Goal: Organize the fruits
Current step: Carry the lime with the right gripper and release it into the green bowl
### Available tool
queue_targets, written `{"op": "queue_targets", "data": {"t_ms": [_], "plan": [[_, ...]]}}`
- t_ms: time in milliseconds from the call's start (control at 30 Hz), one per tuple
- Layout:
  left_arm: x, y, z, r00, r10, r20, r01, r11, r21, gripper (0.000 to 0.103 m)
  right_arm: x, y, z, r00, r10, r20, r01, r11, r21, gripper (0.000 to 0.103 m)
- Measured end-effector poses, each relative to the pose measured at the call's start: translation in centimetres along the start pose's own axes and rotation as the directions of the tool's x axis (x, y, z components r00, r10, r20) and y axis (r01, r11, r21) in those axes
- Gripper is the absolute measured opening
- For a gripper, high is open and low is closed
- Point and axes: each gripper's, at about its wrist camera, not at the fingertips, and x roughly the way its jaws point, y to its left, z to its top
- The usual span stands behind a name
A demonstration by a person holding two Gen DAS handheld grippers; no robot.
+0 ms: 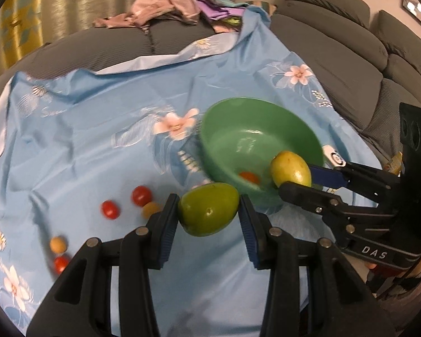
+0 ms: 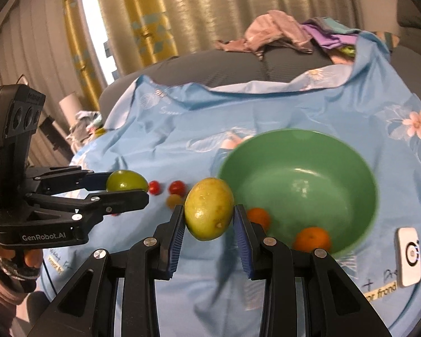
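Note:
My left gripper (image 1: 208,206) is shut on a green round fruit (image 1: 207,210), held above the blue flowered cloth just left of the green bowl (image 1: 238,129). My right gripper (image 2: 209,213) is shut on a yellow-green fruit (image 2: 209,207), in front of the bowl's (image 2: 308,168) near-left rim. Each wrist view also shows the other gripper with its fruit: the right gripper (image 1: 293,178) and the left gripper (image 2: 129,189). Two oranges (image 2: 311,238) lie in the bowl. Red cherry tomatoes (image 1: 141,195) and small orange ones (image 1: 151,209) lie on the cloth to the left.
The cloth (image 1: 98,140) covers a grey sofa seat. A heap of clothes (image 1: 165,5) lies at the back. A white device (image 2: 409,255) sits on the cloth right of the bowl. Curtains hang behind, and sofa backrests (image 1: 350,42) rise at the right.

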Motion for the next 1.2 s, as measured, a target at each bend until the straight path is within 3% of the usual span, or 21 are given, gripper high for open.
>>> {"op": "queue_targets", "data": {"t_ms": [467, 900, 1200], "plan": [[5.4, -4.2, 2.9, 0.997, -0.058, -0.053, 0.062, 0.995, 0.075, 0.042, -0.4, -4.9, -0.7, 0.993, -0.115, 0.007, 0.114, 0.99, 0.08, 0.037], [7.0, -4.3, 2.9, 0.997, -0.012, -0.08, 0.019, 0.996, 0.085, 0.043, 0.5, -6.2, -1.2, 0.988, -0.146, -0.038, 0.15, 0.983, 0.11, 0.037], [5.1, -3.3, 2.0, 0.998, 0.018, -0.06, -0.015, 0.998, 0.054, 0.073, -0.7, -5.7, -1.0, 0.986, -0.163, -0.019, 0.164, 0.98, 0.112, 0.037]]}}
